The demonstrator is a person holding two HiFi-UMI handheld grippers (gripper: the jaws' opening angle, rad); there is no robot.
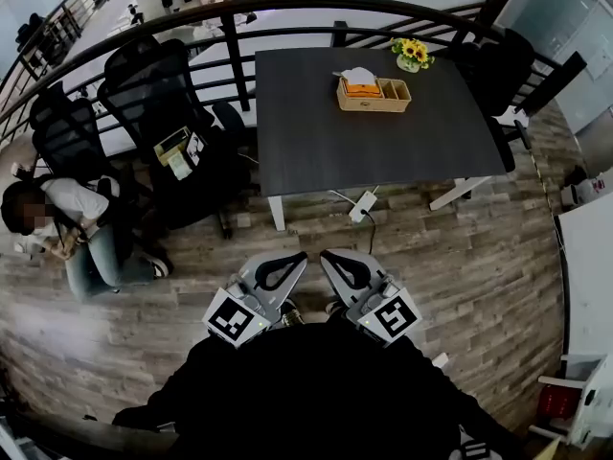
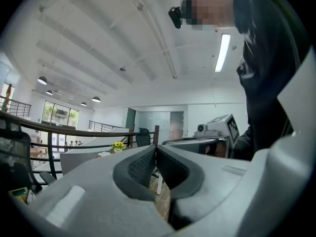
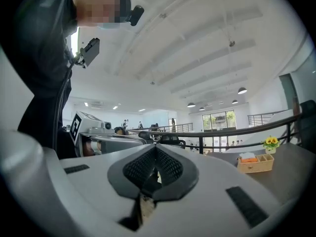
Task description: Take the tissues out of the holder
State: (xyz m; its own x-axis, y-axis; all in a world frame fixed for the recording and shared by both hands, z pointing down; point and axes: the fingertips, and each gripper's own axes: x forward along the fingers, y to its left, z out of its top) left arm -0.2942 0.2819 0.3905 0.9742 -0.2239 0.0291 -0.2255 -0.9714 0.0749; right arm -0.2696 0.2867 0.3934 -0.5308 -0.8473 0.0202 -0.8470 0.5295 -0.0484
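Observation:
A wooden holder [image 1: 374, 95] stands at the far side of the dark table [image 1: 316, 132], with an orange pack and a white tissue [image 1: 359, 75] sticking up from it. It shows again at the right of the right gripper view as the holder [image 3: 255, 163]. Both grippers are held close to my body, well short of the table and above the wooden floor. My left gripper [image 1: 301, 256] [image 2: 155, 147] is shut with nothing between its jaws. The right gripper [image 1: 326, 254] [image 3: 155, 146] is likewise shut and empty.
A pot of sunflowers [image 1: 412, 54] stands behind the holder. Black office chairs [image 1: 158, 94] sit left of the table, another chair [image 1: 503, 70] at its right. A person [image 1: 67, 223] crouches at the left. A curved railing [image 1: 239, 12] runs behind the table.

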